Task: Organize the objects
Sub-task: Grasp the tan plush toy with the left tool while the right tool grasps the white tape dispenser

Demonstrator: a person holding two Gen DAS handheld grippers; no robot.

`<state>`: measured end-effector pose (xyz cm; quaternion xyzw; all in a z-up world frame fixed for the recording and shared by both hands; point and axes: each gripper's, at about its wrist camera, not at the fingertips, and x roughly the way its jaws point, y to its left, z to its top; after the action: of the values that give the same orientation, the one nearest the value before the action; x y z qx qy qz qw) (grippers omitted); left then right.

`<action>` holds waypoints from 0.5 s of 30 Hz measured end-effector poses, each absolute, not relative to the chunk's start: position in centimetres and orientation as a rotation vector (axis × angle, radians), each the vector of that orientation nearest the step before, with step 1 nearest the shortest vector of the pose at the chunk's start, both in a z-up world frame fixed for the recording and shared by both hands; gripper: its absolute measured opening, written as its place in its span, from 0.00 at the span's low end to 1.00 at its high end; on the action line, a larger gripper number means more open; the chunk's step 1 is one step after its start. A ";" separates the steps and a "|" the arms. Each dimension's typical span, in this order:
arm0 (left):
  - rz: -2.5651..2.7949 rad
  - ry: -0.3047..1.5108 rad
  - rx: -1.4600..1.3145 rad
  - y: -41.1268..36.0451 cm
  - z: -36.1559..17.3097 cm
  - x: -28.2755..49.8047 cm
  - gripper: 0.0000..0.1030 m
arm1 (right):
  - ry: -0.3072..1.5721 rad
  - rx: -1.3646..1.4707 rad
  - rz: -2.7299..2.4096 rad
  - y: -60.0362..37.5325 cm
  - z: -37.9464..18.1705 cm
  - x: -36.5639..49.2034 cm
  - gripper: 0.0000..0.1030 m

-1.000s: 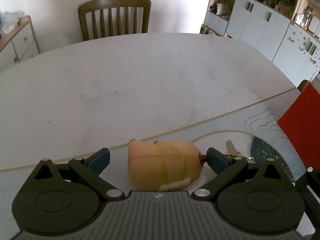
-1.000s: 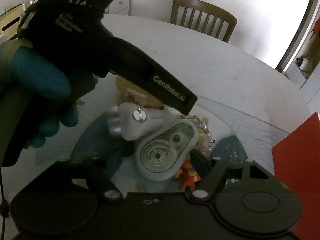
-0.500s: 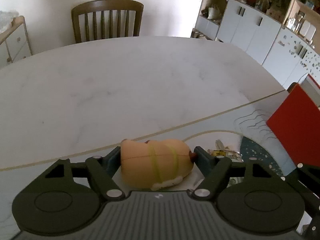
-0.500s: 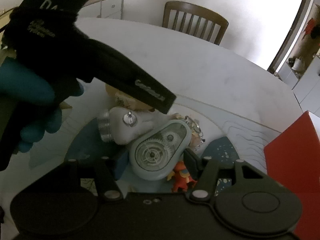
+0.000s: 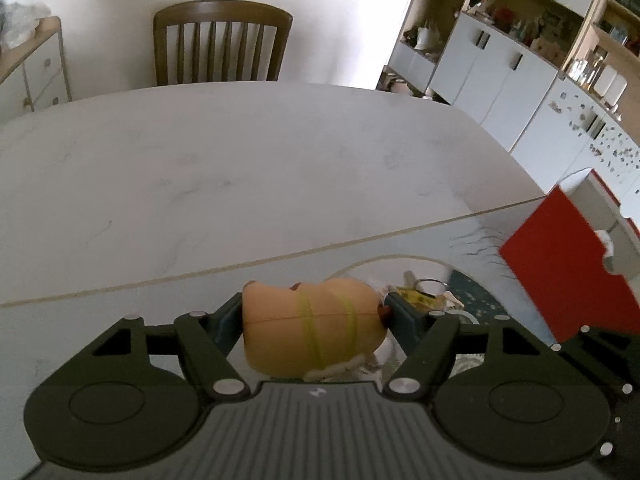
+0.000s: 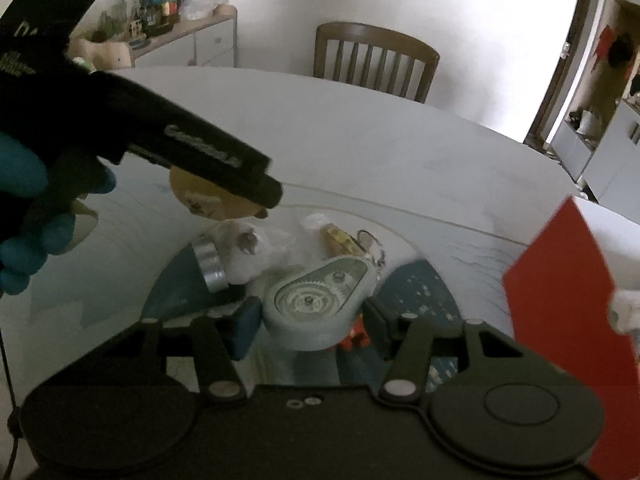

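Note:
My left gripper point(image 5: 314, 316) is shut on a tan hot-dog toy point(image 5: 312, 328) with yellow stripes and holds it just above the mat. From the right wrist view the toy point(image 6: 208, 200) hangs under the left gripper's black body point(image 6: 192, 148). My right gripper point(image 6: 308, 320) is open, its jaws on either side of a grey gear-shaped tape dispenser point(image 6: 320, 300) on the mat, not touching it. A white plush with a metal cap point(image 6: 236, 256), a keyring with a yellow packet point(image 6: 348, 240) and a small orange figure point(image 6: 352, 338) lie close by.
A red box point(image 6: 568, 320) stands at the right; it also shows in the left wrist view point(image 5: 568, 264). The patterned mat point(image 6: 420, 292) lies on a white marble table point(image 5: 240, 168). A wooden chair point(image 5: 220, 40) stands behind the table, cabinets point(image 5: 520, 80) at right.
My left gripper closed on the hot-dog toy and lifted it. My right gripper moved forward so its open jaws flank the tape dispenser.

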<state>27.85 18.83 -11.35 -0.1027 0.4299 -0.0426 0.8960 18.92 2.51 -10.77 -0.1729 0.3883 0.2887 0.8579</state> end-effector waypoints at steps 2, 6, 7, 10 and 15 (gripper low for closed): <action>-0.100 0.897 -0.207 18.4 -11.1 27.2 0.72 | 0.816 -0.347 0.609 1.6 -10.3 18.5 0.53; -0.124 0.905 -0.211 17.4 -10.6 25.8 0.71 | 0.818 -0.342 0.615 0.0 -9.8 17.4 0.52; -0.129 0.905 -0.214 17.2 -10.5 25.4 0.71 | 0.827 -0.343 0.615 -0.4 -9.9 17.1 0.52; -0.139 0.911 -0.227 16.7 -10.3 24.1 0.71 | 0.875 -0.324 0.625 -2.2 -10.5 16.2 0.52; -0.157 0.935 -0.228 15.8 -10.7 22.3 0.71 | 0.946 -0.312 0.608 -4.6 -12.2 15.0 0.52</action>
<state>22.31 15.78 -10.71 -0.1095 0.4494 -0.0752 0.8834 14.98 -4.60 -12.18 -0.1474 0.4467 0.2870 0.8345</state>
